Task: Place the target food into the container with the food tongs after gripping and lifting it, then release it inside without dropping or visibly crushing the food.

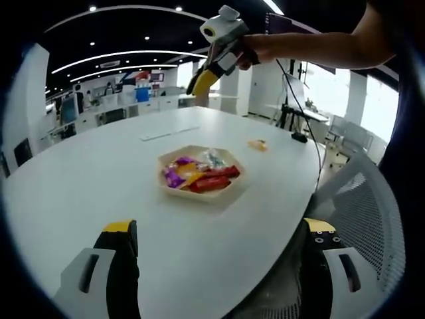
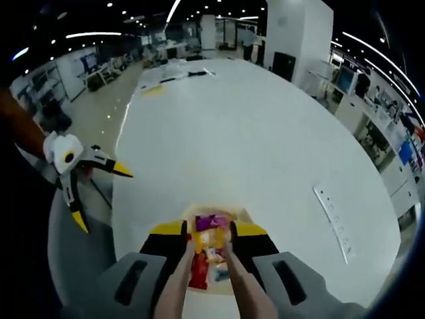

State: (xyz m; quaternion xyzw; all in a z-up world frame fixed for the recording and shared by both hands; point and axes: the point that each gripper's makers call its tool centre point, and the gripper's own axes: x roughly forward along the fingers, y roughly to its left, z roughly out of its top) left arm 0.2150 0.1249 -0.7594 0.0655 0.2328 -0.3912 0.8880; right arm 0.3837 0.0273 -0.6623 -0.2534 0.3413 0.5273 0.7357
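Item 1, left gripper [image 1: 219,262]: in its own view we see its two yellow-tipped jaws spread wide with nothing between them. In the right gripper view it hangs off the table's edge with its jaws splayed.

Item 2, right gripper [image 2: 209,229]: its jaws press from both sides on the food tongs [image 2: 229,266], whose two tan arms run up between them. In the left gripper view a hand [image 1: 265,48] holds this gripper high above the far side of the table [image 1: 80,186]. There we cannot make out the tongs.

Item 3, tray [image 1: 219,195]: pale and six-sided, near the middle of the white table. It holds the snack packets [image 1: 211,181], which are red, purple, orange and clear. In the right gripper view the tong tips frame the packets, and we cannot tell whether they touch. The tray's rim is largely hidden there by the jaws.

Item 4, small yellow-orange piece [image 1: 257,144]: on the bare table, apart from the tray. It is too small to identify.

Item 5, white strip [image 2: 335,219]: flat on the table, with a row of marks.

Writing: we can read none. The packet print and the strip's marks are too small, and the far office signs are blurred.

Item 6, mesh chair [image 1: 372,219]: at the table's edge, partly cut off.
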